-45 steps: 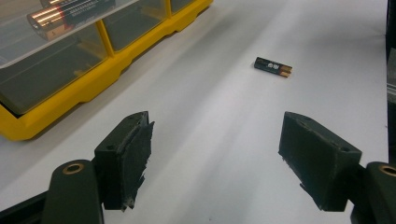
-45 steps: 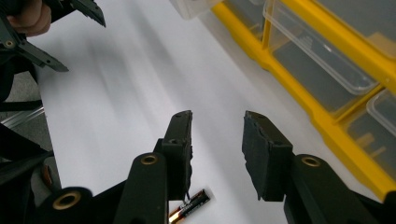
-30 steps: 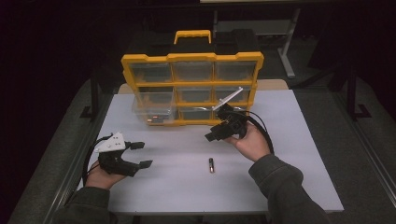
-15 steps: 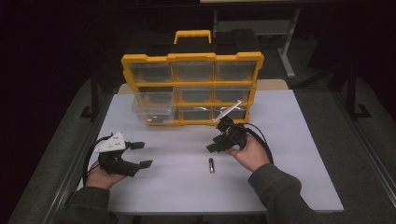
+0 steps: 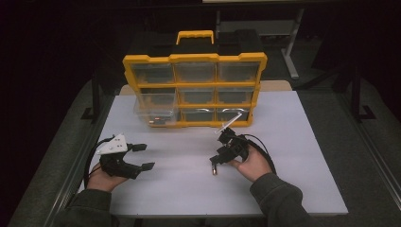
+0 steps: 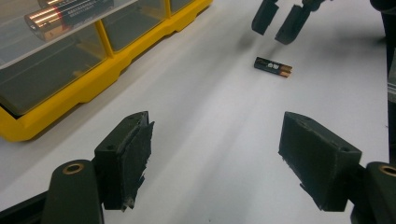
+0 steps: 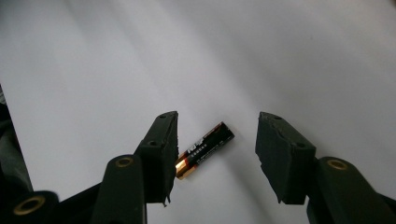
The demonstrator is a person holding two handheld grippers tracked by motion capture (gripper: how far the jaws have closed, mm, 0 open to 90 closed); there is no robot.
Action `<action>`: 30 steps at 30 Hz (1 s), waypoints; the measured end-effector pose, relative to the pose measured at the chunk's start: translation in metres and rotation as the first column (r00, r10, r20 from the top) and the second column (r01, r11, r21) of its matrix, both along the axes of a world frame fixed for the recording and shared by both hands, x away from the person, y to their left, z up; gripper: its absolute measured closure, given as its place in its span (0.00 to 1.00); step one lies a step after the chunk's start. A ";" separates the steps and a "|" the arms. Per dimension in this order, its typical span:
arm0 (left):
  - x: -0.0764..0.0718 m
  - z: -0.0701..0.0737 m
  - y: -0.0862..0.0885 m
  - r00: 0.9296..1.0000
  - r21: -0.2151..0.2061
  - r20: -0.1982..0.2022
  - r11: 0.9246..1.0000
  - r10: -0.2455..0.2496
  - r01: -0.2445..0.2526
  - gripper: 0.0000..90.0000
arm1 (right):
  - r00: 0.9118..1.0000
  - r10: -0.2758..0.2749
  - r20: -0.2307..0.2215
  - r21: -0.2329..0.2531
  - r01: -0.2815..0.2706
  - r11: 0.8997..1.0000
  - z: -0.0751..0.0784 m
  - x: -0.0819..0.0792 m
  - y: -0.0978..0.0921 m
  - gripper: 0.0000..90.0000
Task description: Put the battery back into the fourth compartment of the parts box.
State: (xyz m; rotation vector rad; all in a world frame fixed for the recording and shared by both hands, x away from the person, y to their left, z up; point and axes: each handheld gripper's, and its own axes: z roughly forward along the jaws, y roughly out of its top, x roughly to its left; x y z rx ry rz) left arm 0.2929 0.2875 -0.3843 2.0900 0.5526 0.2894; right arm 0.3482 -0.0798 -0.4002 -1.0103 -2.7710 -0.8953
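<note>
The right gripper (image 5: 216, 161) hangs just above the white table (image 5: 302, 142) with its jaws spread apart and nothing between them gripped. In the right gripper view its two black jaws straddle an AA battery (image 7: 204, 150), which lies flat on the table between them. The battery's copper-coloured end sits close against the left-hand jaw in that view, partly hidden behind it, and whether the two touch cannot be told. Its black end points toward the gap, well short of the other jaw.

Taking the yellow organizer case (image 5: 195, 90) as landmark, the battery (image 5: 214, 170) lies on the table in front of the case's right half, well apart from it on the person's side. The right gripper is directly over that spot, held by the person's right hand (image 5: 253, 165).

The left gripper (image 5: 137, 156) is in front of the case's left end, also well apart from it, held low near the table by the left hand (image 5: 101, 177). Its jaws stand wide open and empty. In the left gripper view the battery (image 6: 273, 67) shows farther off on the table, with the right gripper's jaw tips just beyond it.

One clear drawer (image 5: 156, 112) at the case's left column is pulled out toward the person, with batteries (image 6: 67, 13) lying inside it.
</note>
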 end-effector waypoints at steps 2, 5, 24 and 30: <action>0.000 0.000 0.000 1.000 0.000 0.000 1.000 0.000 0.000 0.28 | 1.000 0.003 -0.004 -0.006 -0.003 1.000 -0.004 -0.001 0.001 0.53; 0.000 0.000 0.000 1.000 0.001 0.001 1.000 0.000 0.000 0.28 | 1.000 0.003 -0.012 -0.011 -0.003 1.000 -0.008 -0.003 0.002 0.53; 0.000 0.000 0.000 1.000 0.005 -0.003 1.000 0.000 0.000 0.28 | 1.000 -0.006 -0.028 -0.075 0.004 0.997 -0.027 -0.010 0.013 0.62; 0.000 0.000 0.000 1.000 0.005 -0.003 1.000 0.000 0.000 0.28 | 1.000 -0.009 0.003 -0.096 0.010 0.995 -0.027 -0.013 0.015 0.67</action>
